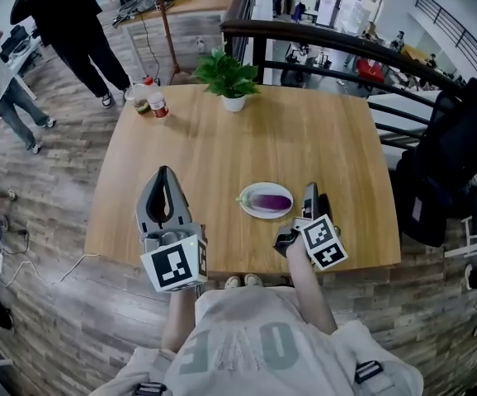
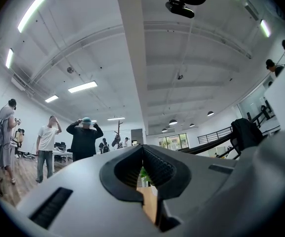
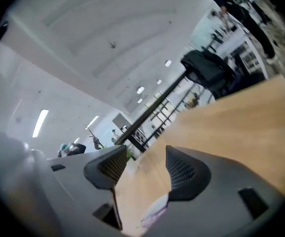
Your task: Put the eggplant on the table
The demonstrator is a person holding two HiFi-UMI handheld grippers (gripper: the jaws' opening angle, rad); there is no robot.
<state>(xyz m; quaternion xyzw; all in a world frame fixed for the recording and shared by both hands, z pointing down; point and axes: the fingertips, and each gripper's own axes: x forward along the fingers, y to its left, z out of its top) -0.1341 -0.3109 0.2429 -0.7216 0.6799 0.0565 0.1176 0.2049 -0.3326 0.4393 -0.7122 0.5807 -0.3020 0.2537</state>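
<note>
One eggplant (image 1: pixel 269 200) rests on the plate (image 1: pixel 263 215) on the table (image 1: pixel 222 147), right gripper (image 1: pixel 310 192) gaping empty, left gripper (image 1: pixel 164 173) pinched together, so it looks done!

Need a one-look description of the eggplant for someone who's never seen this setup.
Start at the wooden table; near its edge closest to the person sits a white plate. The eggplant lies on it: the only purple thing there, while the potted plant and bottle stand at the far edge.
</note>
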